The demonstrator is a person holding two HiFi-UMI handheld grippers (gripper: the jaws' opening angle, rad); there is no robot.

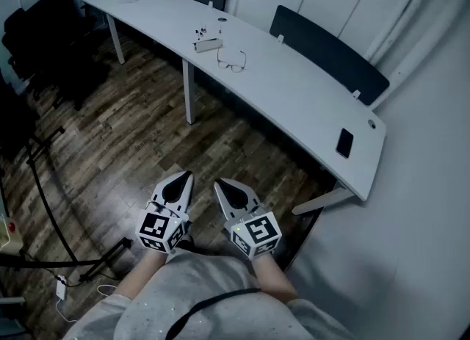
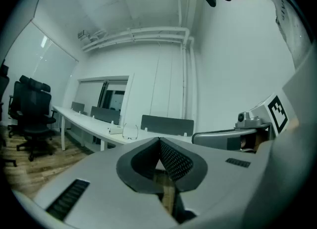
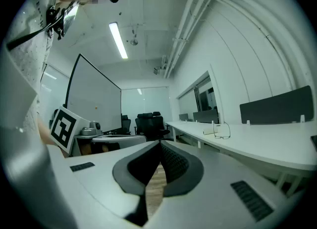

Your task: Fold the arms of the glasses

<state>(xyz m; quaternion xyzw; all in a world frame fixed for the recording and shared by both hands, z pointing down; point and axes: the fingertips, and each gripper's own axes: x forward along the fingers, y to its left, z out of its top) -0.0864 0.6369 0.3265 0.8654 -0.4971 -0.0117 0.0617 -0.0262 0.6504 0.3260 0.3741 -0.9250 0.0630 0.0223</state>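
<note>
A pair of thin-framed glasses (image 1: 232, 60) lies with its arms spread on the long white desk (image 1: 294, 96), far ahead of me; it shows small in the left gripper view (image 2: 130, 132) and the right gripper view (image 3: 223, 130). My left gripper (image 1: 184, 178) and right gripper (image 1: 221, 184) are held side by side close to my body, over the wooden floor, well short of the desk. Both are shut with nothing between the jaws.
A small pale box (image 1: 208, 45) with small items lies beside the glasses. A black phone (image 1: 344, 142) sits near the desk's right end. Dark divider panels (image 1: 327, 53) line the desk's far edge. Black office chairs (image 1: 44, 37) stand at left; cables and stand legs (image 1: 59, 258) cross the floor.
</note>
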